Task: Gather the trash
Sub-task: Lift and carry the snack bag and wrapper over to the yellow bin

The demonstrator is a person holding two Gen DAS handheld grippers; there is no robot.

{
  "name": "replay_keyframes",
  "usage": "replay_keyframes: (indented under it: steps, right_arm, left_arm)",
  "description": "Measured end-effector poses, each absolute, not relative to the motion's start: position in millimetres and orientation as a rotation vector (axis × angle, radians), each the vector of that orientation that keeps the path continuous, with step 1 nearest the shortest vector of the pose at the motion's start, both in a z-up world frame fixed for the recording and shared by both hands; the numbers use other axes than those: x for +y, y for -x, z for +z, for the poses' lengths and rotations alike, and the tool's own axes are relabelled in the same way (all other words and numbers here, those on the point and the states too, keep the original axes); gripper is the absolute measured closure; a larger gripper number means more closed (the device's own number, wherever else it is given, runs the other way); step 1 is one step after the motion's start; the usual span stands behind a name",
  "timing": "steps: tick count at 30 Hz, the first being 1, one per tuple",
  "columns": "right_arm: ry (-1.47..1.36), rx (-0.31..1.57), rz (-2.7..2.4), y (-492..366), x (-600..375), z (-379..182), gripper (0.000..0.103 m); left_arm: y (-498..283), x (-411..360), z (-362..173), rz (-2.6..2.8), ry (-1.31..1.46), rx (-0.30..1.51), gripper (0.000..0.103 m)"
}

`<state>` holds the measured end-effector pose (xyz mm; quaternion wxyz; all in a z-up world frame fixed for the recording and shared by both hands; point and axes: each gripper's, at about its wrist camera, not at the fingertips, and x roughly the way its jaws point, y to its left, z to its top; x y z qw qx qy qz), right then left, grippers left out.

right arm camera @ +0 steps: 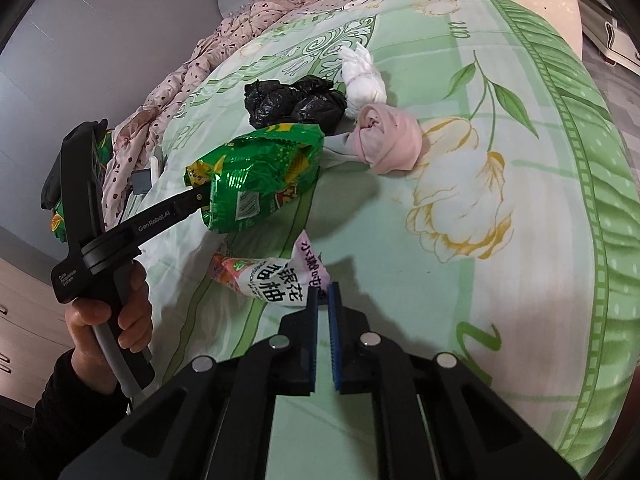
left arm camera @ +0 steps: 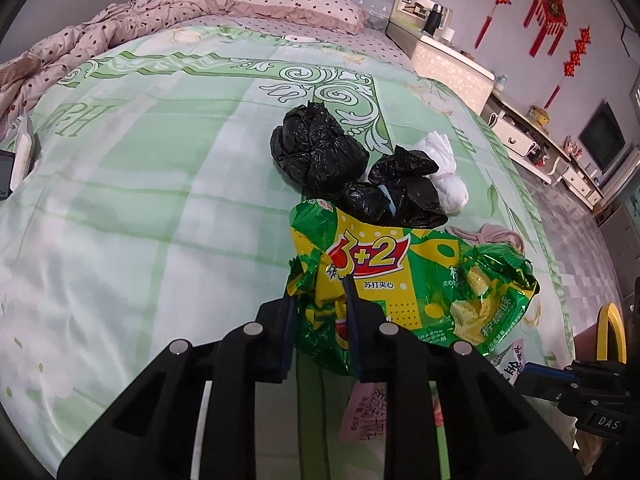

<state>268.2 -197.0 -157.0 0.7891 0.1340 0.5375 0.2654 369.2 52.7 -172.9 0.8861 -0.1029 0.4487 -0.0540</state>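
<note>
My left gripper [left arm camera: 320,284] is shut on a green and yellow snack wrapper [left arm camera: 404,284] and holds it above the bed; the wrapper also shows in the right wrist view [right arm camera: 260,176]. My right gripper [right arm camera: 323,290] is shut on the edge of a white and pink wrapper [right arm camera: 276,280] lying on the green bedsheet [right arm camera: 500,120]. Two black plastic bags [left arm camera: 320,148] [left arm camera: 404,192] lie further up the bed, and also show in the right wrist view [right arm camera: 292,100]. A knotted white bag [right arm camera: 362,76] sits beside them.
A rolled pink cloth [right arm camera: 388,140] lies near the bags. A pink dotted quilt [left arm camera: 80,48] and pillow [left arm camera: 300,0] are at the head of the bed. A nightstand [left arm camera: 444,56] and a low TV cabinet [left arm camera: 560,160] stand along the right wall.
</note>
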Motion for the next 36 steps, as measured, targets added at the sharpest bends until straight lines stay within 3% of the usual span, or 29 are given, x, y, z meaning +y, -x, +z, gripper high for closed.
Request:
replay_keyframes:
  steps: [11, 13, 15, 17, 28, 30, 36]
  right_arm:
    - [-0.284, 1.137, 0.559, -266.3, -195.5, -149.9, 0.096]
    - [-0.278, 1.125, 0.550, -267.1, -195.5, -148.4, 0.084]
    - [-0.278, 1.110, 0.542, -267.1, -195.7, -146.2, 0.062]
    - [-0.269, 1.100, 0.528, -268.2, -195.1, -145.2, 0.060]
    - [-0.206, 1.139, 0.545, -281.2, -160.8, -167.0, 0.059]
    - [-0.178, 1.131, 0.549, -279.0, -156.1, -166.0, 0.072]
    - [-0.121, 1.099, 0.559, -271.9, -148.4, -155.7, 0.085]
  left_arm:
    - [-358.6, 68.6, -162.9, -0.098, 0.269, 0.927, 0.083]
    - [-358.6, 72.3, -161.3, -0.095, 0.280, 0.926, 0.083]
    - [-357.8, 76.5, -160.1, -0.087, 0.285, 0.926, 0.083]
    - [-357.4, 80.5, -159.9, -0.083, 0.292, 0.926, 0.083]
    - [-356.0, 95.5, -164.3, -0.069, 0.332, 0.929, 0.083]
    - [-355.8, 96.4, -164.8, -0.065, 0.331, 0.930, 0.083]
    - [-356.9, 99.4, -166.5, -0.061, 0.342, 0.933, 0.083]
